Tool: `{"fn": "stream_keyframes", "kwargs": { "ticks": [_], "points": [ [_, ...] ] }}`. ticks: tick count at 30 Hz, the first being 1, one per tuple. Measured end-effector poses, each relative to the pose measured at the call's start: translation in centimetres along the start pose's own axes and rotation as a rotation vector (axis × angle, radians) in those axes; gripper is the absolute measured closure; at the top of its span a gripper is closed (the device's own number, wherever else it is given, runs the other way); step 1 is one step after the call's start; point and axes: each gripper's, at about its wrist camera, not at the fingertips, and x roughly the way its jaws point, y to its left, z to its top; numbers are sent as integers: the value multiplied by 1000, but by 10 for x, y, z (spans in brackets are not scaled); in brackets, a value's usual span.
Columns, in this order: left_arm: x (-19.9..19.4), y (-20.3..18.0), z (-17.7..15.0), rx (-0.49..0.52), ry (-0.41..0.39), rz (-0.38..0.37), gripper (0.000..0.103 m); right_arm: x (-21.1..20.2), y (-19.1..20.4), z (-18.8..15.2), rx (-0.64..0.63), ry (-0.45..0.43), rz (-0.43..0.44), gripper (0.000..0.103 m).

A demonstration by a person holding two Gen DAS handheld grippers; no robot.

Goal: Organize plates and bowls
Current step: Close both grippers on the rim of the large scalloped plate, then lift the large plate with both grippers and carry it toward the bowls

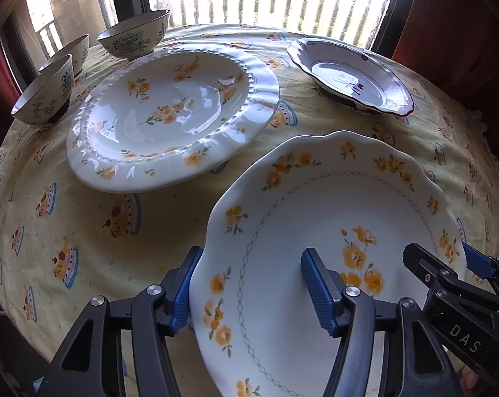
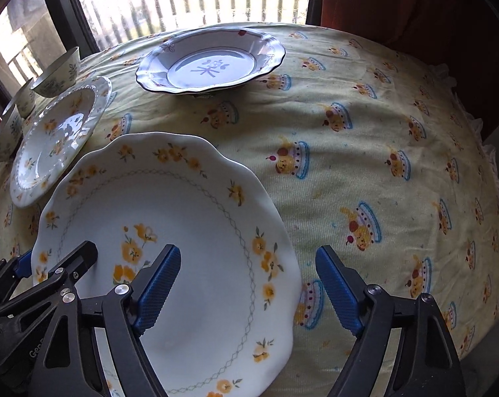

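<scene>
A table under a yellow cake-print cloth (image 2: 365, 172) carries three bowls (image 1: 44, 99) at upper left, a beaded floral plate (image 1: 170, 115), a scalloped floral plate (image 1: 332, 205) nearest, a dark-rimmed dish (image 1: 352, 79) upper right

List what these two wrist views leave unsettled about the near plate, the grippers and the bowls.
- Near plate: its near edge is cut off by the bottom of both views.
- Left gripper: whether its outer pad touches the rim is unclear.
- Right gripper: its pads are apart from the rim.
- Bowls: interiors hidden by their walls; right view crops them.
</scene>
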Motion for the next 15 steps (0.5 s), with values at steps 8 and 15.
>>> {"fn": "stream_keyframes", "kwargs": {
  "ticks": [8,15],
  "points": [
    [3,-2,6,-41,40,16,40,9,3,5,-26,35,36,32],
    [-1,-9,7,7,40,68,40,12,5,11,-19,84,35,31]
  ]
}}
